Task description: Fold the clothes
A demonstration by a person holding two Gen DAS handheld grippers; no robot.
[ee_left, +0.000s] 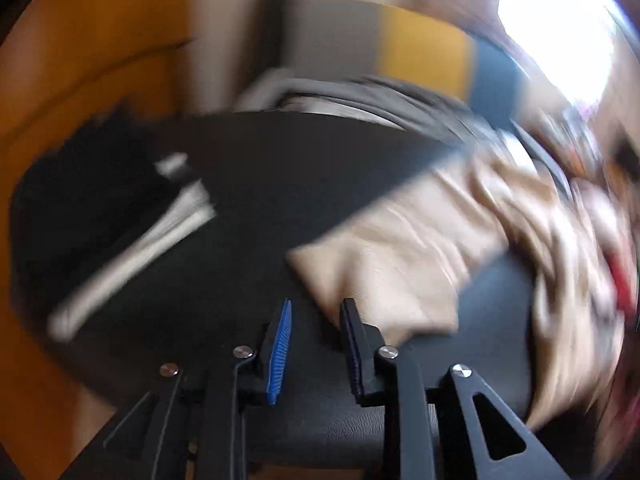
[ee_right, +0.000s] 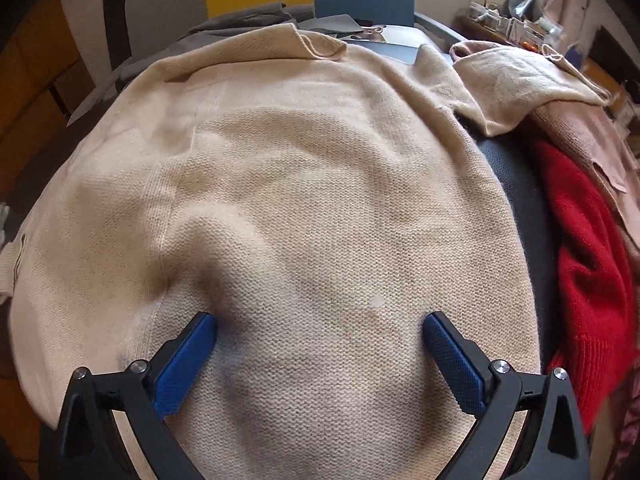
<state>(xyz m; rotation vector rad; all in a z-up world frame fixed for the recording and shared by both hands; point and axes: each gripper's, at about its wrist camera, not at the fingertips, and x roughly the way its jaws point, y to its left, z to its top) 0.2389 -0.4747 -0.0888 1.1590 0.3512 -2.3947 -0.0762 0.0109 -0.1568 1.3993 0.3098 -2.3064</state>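
- The right hand-held gripper (ee_right: 320, 354) points steeply down at a cream knitted sweater (ee_right: 280, 184), its blue-padded fingers (ee_right: 454, 364) spread as wide as they go, with nothing clamped between them.
- The sweater lies spread out over a dark surface (ee_right: 516, 184) and fills most of the right wrist view; one sleeve (ee_right: 516, 80) is bent off toward the upper right.
- The far edge of the sweater is turned over in a small flap (ee_right: 316, 42).
- A red knit garment (ee_right: 588, 256) lies just beside the sweater on the right, with a pinkish garment (ee_right: 592, 132) behind it.
- The left wrist view is badly blurred. The left hand-held gripper (ee_left: 316, 312) has its fingers partly apart, with only the bare dark surface (ee_left: 256, 208) showing in the gap.
- A corner of the cream sweater (ee_left: 400, 256) lies just past the tip of the right-side finger; whether they touch is unclear.
- A dark folded garment with pale stripes (ee_left: 120, 208) rests on the left part of the surface, well apart from the sweater.
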